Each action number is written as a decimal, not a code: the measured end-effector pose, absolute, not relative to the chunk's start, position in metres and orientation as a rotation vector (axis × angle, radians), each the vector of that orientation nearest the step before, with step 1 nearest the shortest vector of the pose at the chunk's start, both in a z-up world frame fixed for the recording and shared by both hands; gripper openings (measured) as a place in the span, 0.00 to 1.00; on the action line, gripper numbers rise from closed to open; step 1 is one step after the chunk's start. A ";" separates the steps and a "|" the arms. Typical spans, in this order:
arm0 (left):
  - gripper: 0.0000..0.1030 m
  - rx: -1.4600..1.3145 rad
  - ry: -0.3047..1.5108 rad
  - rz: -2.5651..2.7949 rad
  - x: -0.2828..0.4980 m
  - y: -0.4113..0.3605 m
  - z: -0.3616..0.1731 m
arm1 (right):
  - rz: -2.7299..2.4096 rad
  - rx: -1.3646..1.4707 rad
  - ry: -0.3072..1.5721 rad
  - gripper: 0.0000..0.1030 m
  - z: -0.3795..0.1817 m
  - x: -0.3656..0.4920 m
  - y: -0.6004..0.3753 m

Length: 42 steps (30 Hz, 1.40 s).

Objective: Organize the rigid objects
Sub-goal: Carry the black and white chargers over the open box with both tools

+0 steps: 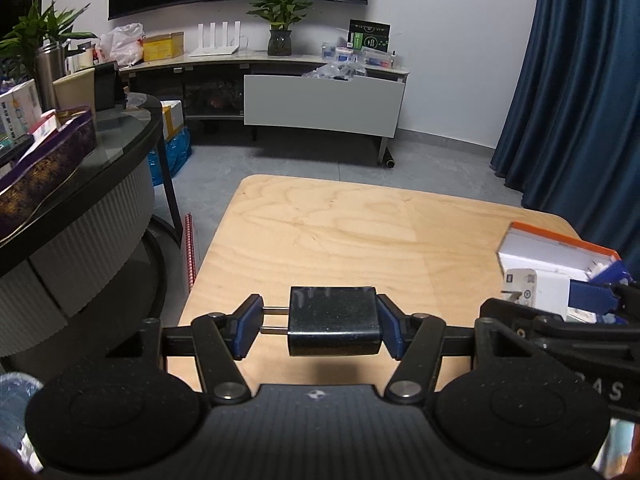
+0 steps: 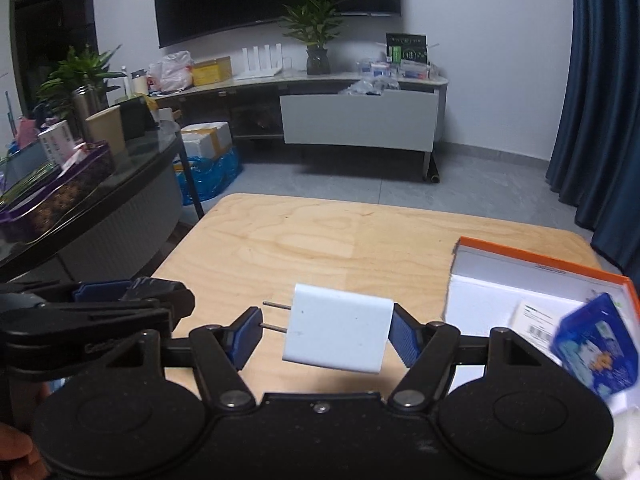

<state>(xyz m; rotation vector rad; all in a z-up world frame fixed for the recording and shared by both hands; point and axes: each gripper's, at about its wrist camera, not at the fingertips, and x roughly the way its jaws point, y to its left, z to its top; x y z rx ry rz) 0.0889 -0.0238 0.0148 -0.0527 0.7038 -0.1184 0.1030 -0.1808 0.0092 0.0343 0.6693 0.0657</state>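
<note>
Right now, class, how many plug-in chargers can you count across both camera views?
2. The black charger sits between the left gripper fingers; the white charger sits between the right gripper fingers. The orange-rimmed box might hide more.

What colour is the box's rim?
Orange rim on the open box, white inside; clearest in the right wrist view.
</note>
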 end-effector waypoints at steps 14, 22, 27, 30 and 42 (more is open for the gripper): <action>0.59 -0.053 0.665 -0.128 0.047 -0.034 0.032 | 0.069 0.025 0.627 0.79 0.030 0.045 -0.188; 0.59 -0.060 0.660 -0.129 0.036 -0.035 0.035 | 0.078 0.037 0.623 0.79 0.032 0.027 -0.191; 0.59 -0.060 0.653 -0.137 0.032 -0.038 0.038 | 0.072 0.039 0.616 0.79 0.035 0.020 -0.193; 0.59 -0.060 0.651 -0.143 0.029 -0.040 0.039 | 0.069 0.037 0.614 0.79 0.037 0.016 -0.194; 0.59 -0.056 0.645 -0.151 0.025 -0.045 0.044 | 0.056 0.049 0.600 0.79 0.043 0.008 -0.204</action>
